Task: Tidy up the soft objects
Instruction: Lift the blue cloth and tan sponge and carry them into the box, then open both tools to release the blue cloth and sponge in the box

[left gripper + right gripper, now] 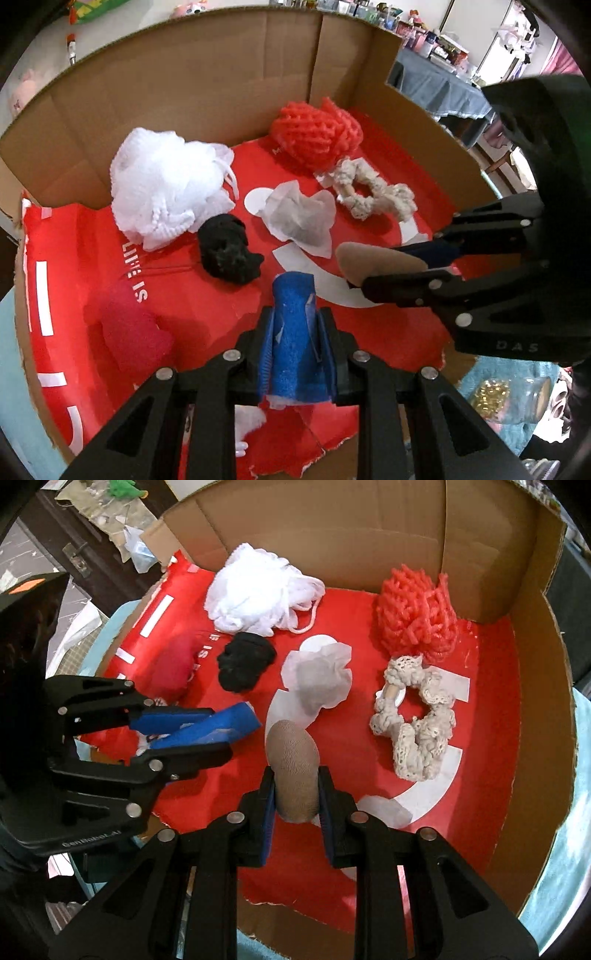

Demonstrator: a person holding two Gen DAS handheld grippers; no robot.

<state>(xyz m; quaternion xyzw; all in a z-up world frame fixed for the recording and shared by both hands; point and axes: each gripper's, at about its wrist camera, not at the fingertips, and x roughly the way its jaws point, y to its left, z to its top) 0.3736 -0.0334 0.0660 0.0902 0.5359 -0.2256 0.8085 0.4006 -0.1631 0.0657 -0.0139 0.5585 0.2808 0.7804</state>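
Note:
My left gripper (297,332) is shut on a blue sponge piece (295,332), held above the red-lined cardboard box (184,85). It also shows in the right wrist view (207,734). My right gripper (295,797) is shut on a tan soft oval (293,768), over the box's front middle; it shows at the right of the left wrist view (406,269). In the box lie a white mesh pouf (258,590), a black soft lump (245,661), a red soft piece (171,668), a white sachet (317,679), an orange net ball (417,613) and a cream lace scrunchie (413,716).
The box walls rise at the back and right (532,701). A light blue cloth (569,849) lies under the box. A glass jar (517,398) with gold bits lies outside at the right. Cluttered tables stand behind.

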